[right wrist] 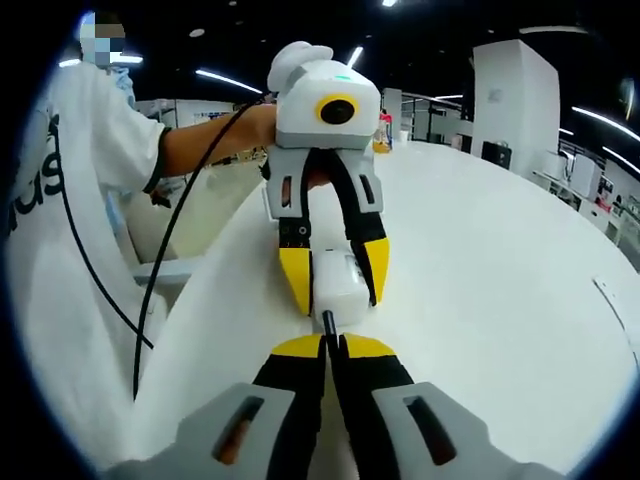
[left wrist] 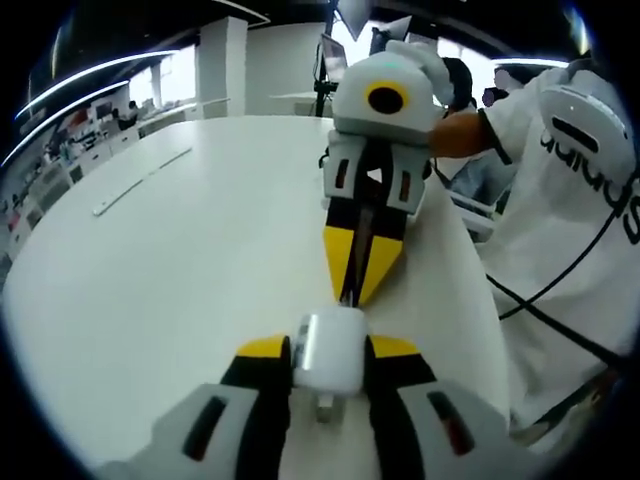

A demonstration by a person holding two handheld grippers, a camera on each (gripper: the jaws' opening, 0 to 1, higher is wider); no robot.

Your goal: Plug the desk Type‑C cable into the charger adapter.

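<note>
The left gripper (left wrist: 329, 352) pinched the white charger adapter (left wrist: 330, 350) between its yellow-tipped jaws, above the white desk (left wrist: 150, 270) and near the desk's edge on the person's side. The right gripper (right wrist: 331, 345) faced it head-on with its jaws pressed together on the dark Type-C cable plug (right wrist: 327, 322), whose tip sat at the adapter's near face. Whether the plug had entered the port could not be told. The adapter's long axis ran along the left gripper's jaws, and its port face pointed away from that gripper toward the right one — the plug's axis lay roughly on the same line, pointing the opposite way. The chief risk, as judged here, was misalignment: a slight tilt or sideways offset between the two hand-held grippers would drive the plug against the port's rim instead of into it. A hard push could then twist the plug in its narrow pinch, or slide the smooth adapter back between its jaws — neither piece was braced on the desk. The person's white sleeve (right wrist: 90, 130) and a black cord (right wrist: 160, 270) hung beside the desk edge.
</note>
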